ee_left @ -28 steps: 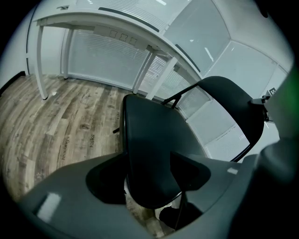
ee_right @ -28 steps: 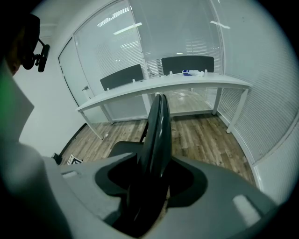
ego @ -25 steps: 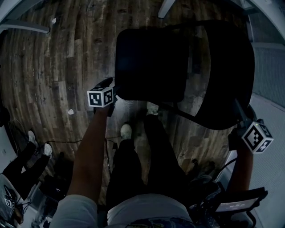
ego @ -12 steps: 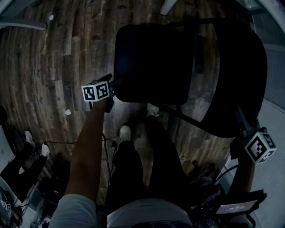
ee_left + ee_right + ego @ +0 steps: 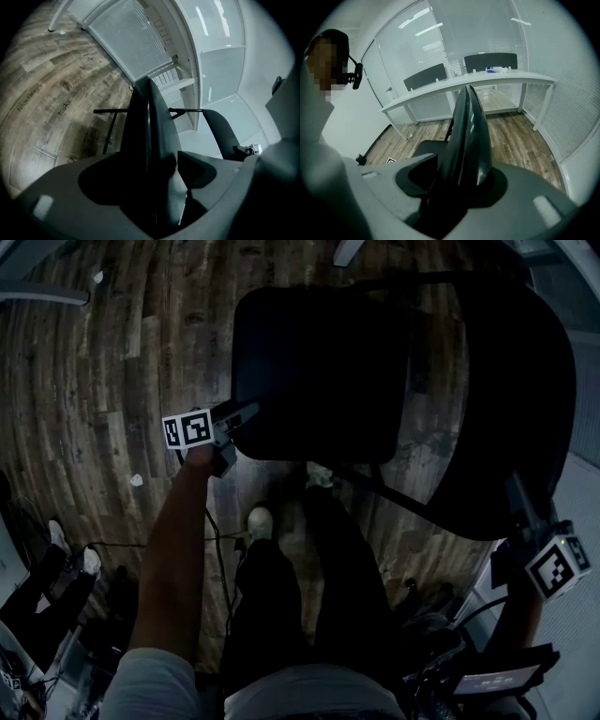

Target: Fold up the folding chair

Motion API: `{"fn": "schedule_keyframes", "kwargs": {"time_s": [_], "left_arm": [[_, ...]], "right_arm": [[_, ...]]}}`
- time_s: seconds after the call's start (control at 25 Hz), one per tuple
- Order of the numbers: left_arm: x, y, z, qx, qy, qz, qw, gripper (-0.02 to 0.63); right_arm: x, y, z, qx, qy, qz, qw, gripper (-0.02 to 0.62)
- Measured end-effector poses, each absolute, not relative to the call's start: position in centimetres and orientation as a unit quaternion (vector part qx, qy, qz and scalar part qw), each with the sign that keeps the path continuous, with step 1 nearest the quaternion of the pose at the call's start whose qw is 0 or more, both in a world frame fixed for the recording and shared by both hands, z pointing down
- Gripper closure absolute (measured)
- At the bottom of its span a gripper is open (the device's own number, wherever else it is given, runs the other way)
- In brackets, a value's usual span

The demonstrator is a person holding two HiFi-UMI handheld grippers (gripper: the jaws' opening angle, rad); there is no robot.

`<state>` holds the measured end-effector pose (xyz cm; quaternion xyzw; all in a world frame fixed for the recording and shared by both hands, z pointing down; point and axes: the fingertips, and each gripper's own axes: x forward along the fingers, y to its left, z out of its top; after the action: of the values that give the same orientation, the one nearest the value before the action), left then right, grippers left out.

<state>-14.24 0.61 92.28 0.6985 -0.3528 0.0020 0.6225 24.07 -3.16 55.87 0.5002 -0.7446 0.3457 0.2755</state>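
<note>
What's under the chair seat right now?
In the left gripper view, black leg bars and wood floor show below the seat. In the head view the seat covers the floor directly beneath, so that patch is unseen.

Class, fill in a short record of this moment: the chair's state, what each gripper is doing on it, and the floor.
Chair: black folding chair, not yet folded
Seat: seat lies flat
Backrest: backrest is on the right in the head view
Left gripper: left gripper is at the seat's near corner; its jaws have just been opening, with the seat edge between them, not clamped
Right gripper: right gripper is shut on the backrest's edge
Floor: floor of dark wood planks
</note>
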Motion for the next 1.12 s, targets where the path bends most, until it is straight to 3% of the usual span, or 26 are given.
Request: {"fn": "schedule_keyframes", "kwargs": {"time_s": [0.4, 1.12], "left_arm": [[-12.5, 0.2, 92.7, 0.703, -0.295, -0.015, 0.647, 0.237], [-10.7, 1.4, 89.2, 0.688, -0.294, -0.025, 0.663, 0.311]], "right_arm": [[24.5, -3.1, 55.7, 0.508, -0.742, 0.339, 0.276, 0.417], [24.3, -3.4, 53.2, 0.483, -0.765, 0.356, 0.233, 0.515]]}}
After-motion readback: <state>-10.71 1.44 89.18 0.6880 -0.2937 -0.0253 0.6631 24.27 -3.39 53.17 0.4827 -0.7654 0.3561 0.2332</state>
